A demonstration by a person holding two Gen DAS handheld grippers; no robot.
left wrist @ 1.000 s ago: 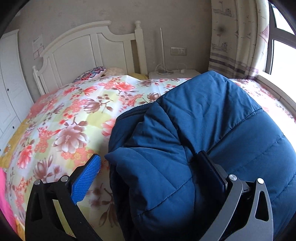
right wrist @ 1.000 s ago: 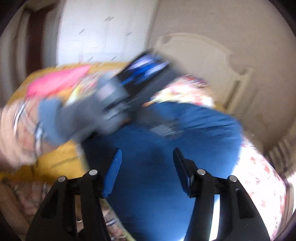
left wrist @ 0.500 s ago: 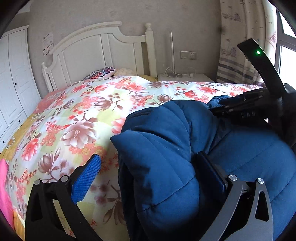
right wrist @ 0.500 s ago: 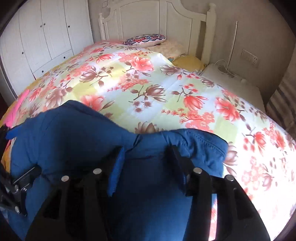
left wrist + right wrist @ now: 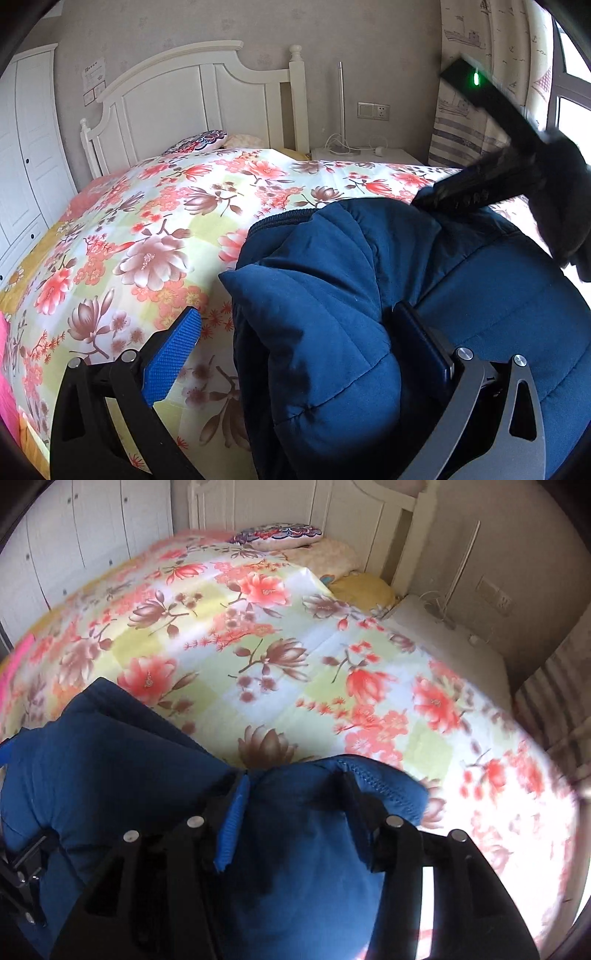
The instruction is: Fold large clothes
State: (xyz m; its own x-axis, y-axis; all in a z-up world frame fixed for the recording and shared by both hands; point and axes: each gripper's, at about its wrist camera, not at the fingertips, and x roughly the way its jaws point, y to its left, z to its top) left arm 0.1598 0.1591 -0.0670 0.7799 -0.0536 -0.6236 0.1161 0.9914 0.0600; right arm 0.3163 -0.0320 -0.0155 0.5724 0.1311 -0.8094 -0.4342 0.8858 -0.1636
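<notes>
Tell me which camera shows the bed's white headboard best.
The left wrist view: the headboard appears whole and sharp behind the floral quilt. The right wrist view catches only its lower panels, cut off at the top edge and slightly blurred.

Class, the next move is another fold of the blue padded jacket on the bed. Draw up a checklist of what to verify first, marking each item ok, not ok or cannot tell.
1. Right hand-held gripper has jacket fabric between its fingers: ok.
2. Right pads pressing firmly: cannot tell.
3. Left hand-held gripper clamped on jacket: not ok, its blue pad stands clear of the fabric.
4. Jacket flat: not ok, bunched.
5. Floral bedspread beyond jacket free: ok.
</notes>
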